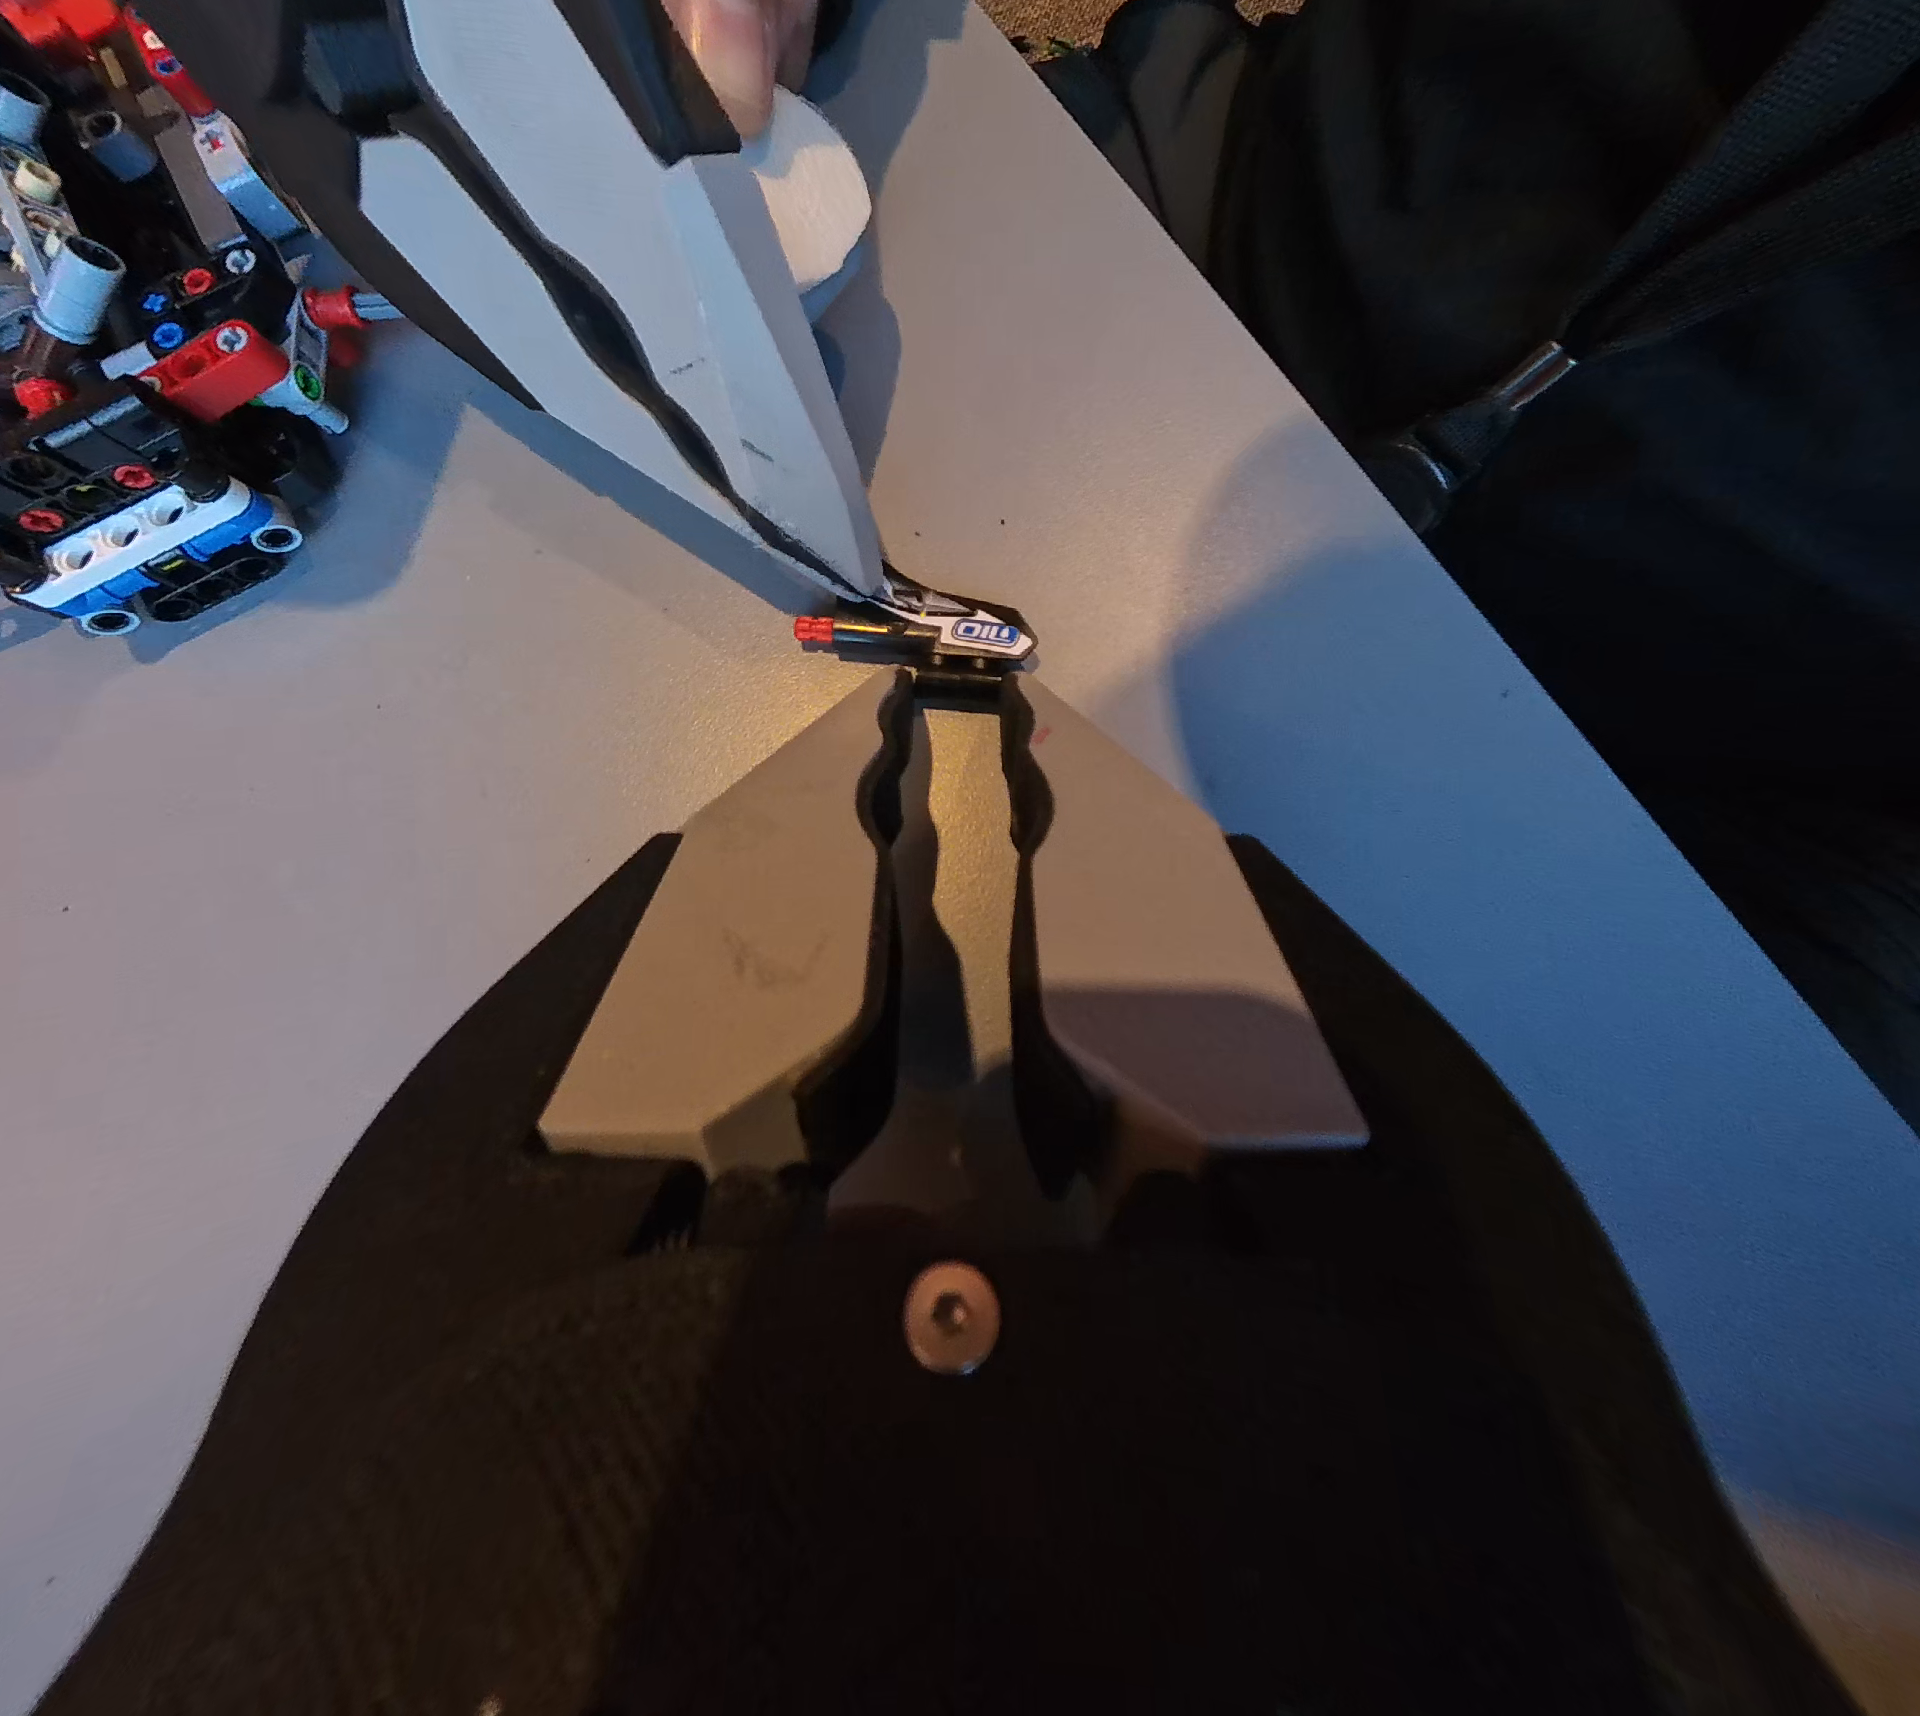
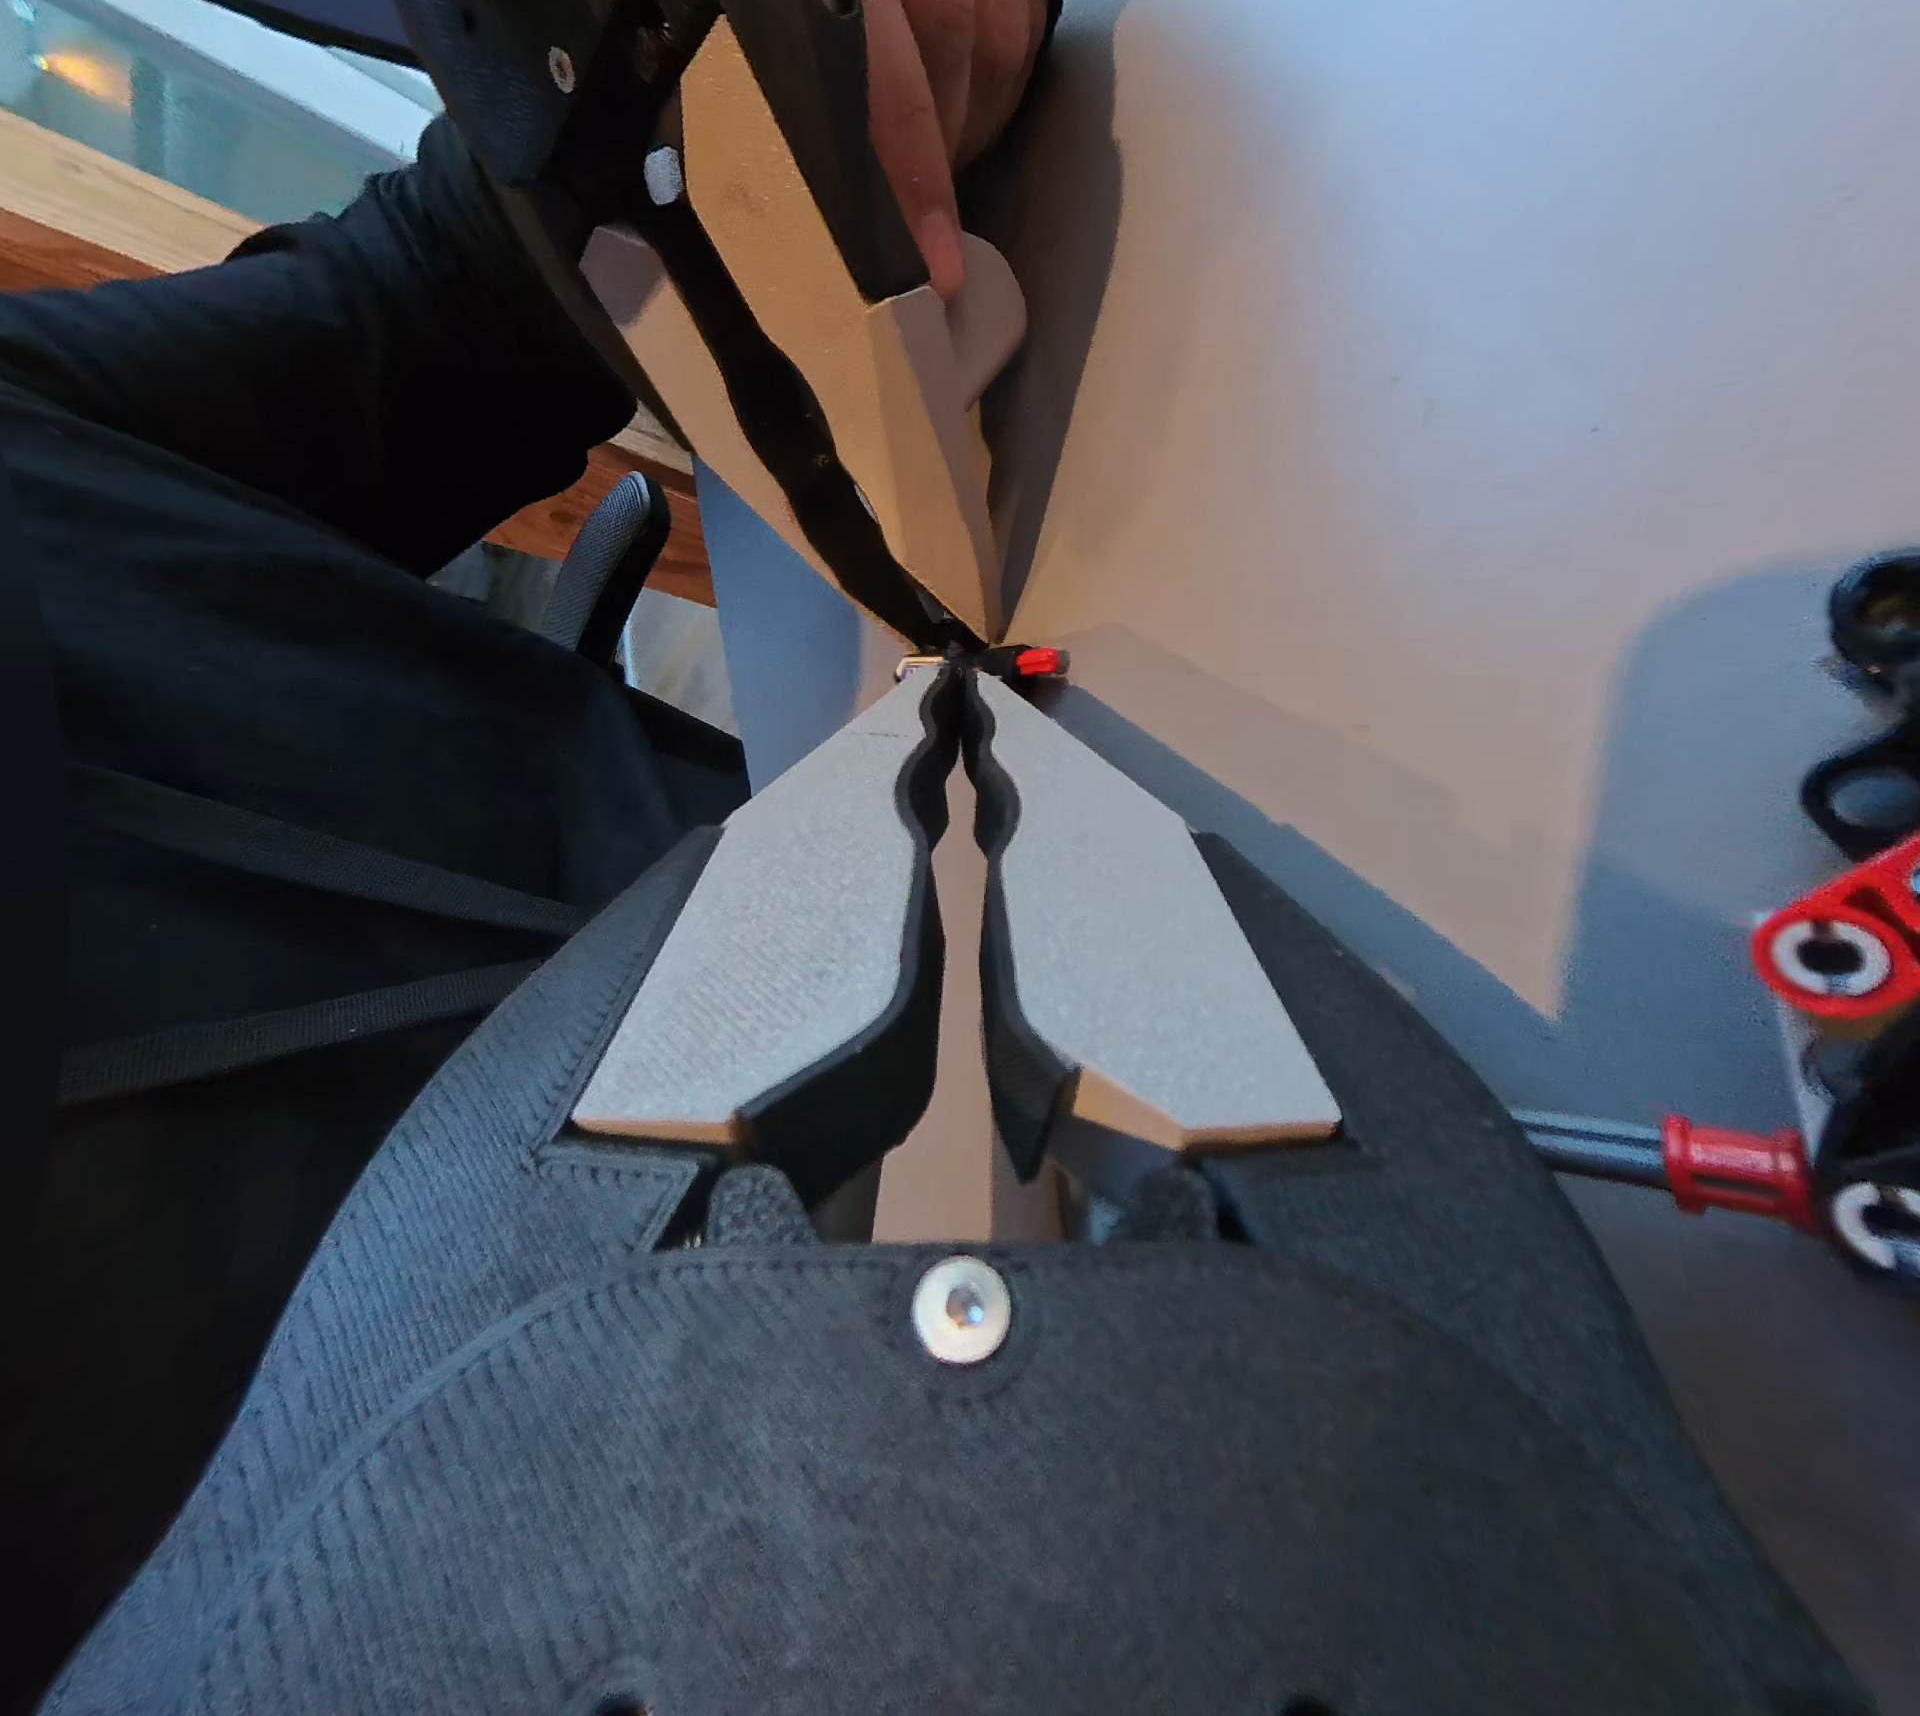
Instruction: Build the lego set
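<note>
— Where do we have the small black-and-white plastic lego piece with a red pin [image 1: 925,622]?

— Pinched between both tips: left hand-held gripper [image 1: 958,677] and right hand-held gripper [image 2: 958,667] clamp it, just above the grey surface [image 1: 416,783].

The half-built model [image 1: 135,378] is cut off at the frame's left edge and partly hidden behind the right tool [image 1: 862,596].

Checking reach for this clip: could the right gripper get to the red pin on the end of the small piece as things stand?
Probably yes. The right gripper is already shut on the small piece right beside the red pin, which sticks out uncovered over bare table; the left gripper holds the far end.
</note>
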`<action>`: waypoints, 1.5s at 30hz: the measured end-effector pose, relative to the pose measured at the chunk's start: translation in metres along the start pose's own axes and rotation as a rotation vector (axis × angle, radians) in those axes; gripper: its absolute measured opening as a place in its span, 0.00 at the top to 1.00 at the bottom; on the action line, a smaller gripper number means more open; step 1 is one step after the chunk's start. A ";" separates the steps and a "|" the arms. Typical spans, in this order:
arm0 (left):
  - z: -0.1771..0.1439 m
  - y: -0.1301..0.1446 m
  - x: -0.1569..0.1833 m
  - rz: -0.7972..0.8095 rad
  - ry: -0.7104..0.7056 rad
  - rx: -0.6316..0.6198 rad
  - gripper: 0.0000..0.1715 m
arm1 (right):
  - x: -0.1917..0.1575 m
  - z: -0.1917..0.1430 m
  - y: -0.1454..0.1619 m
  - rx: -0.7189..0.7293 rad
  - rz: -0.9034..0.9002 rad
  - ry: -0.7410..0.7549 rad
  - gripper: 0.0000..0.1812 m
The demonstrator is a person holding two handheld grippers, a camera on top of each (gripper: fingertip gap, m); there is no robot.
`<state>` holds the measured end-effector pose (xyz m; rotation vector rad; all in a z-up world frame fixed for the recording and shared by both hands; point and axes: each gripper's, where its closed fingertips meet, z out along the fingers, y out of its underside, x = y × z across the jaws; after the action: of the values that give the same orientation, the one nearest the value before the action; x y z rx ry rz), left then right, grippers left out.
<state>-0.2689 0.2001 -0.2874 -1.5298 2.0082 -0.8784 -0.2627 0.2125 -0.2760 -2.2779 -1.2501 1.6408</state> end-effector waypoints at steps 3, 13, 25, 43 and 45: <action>0.000 0.000 0.000 0.000 0.000 0.000 0.92 | 0.000 0.000 0.000 0.002 -0.002 0.002 1.00; 0.000 0.000 0.000 0.003 -0.001 0.000 0.92 | 0.002 0.001 0.000 0.002 -0.010 0.026 1.00; 0.000 0.000 0.001 0.002 0.002 0.000 0.92 | 0.003 0.002 0.000 0.000 -0.154 0.165 1.00; 0.001 0.000 0.001 0.002 -0.002 0.000 0.92 | 0.006 0.000 0.002 -0.029 -0.421 0.443 1.00; 0.001 0.000 0.001 0.002 -0.003 0.000 0.92 | 0.006 0.000 0.002 -0.039 -0.465 0.480 1.00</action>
<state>-0.2683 0.1991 -0.2876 -1.5285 2.0067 -0.8748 -0.2608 0.2156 -0.2812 -2.0116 -1.5224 0.8614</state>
